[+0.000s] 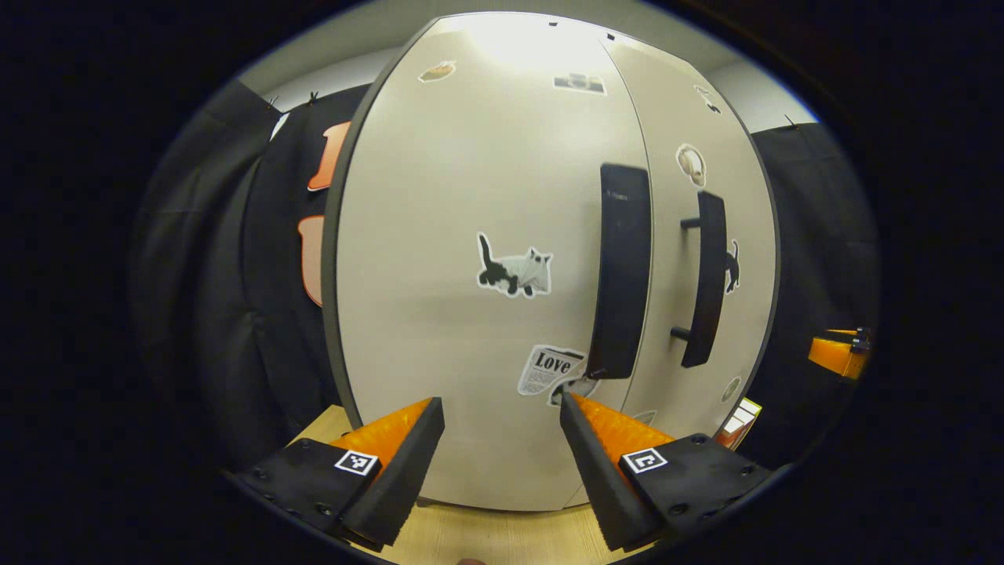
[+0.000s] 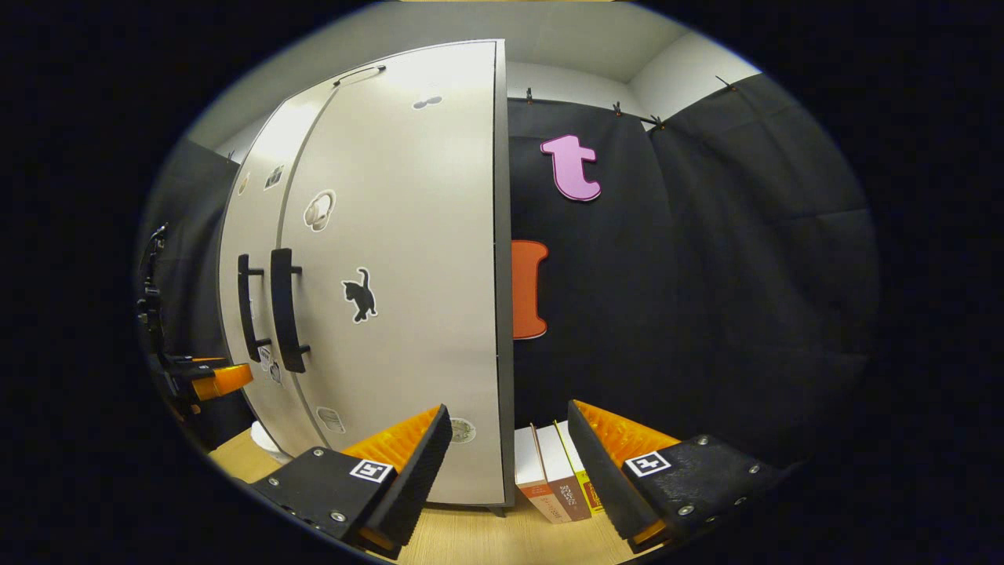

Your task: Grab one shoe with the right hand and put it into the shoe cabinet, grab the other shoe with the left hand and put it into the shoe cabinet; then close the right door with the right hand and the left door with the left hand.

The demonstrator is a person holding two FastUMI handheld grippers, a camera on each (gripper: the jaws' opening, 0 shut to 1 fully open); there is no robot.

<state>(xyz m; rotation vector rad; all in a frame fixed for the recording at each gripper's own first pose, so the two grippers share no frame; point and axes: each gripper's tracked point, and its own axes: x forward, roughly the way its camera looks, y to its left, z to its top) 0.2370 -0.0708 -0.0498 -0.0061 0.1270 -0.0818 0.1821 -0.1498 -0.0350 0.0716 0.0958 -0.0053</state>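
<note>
Although both doors appear shut in the left gripper view, the seam between the left door (image 1: 486, 259) and the right door (image 1: 690, 259) cannot be confirmed flush near the bottom edge. The left gripper (image 1: 502, 439) hangs in front of the left door with its fingers spread wide and nothing between them. The left handle (image 1: 621, 271) and right handle (image 1: 706, 278) stand side by side at the seam. The shoes are not visible; by judgement they sit inside the shoe cabinet (image 1: 549, 71), which stands on the wooden table (image 1: 502, 534).

In the right gripper view, the right gripper (image 2: 506, 443) is likewise wide open and empty, facing the cabinet's right edge. The two handles and both door faces read as closed from this angle. A row of books (image 2: 553, 471) stands just beside the cabinet's right side, and the other gripper (image 2: 212, 377) shows farther off at the left.

Risk, as judged: a door left slightly proud may swing back; a wide finger drawn carelessly away could hook a handle and reopen it, or clip the books.
</note>
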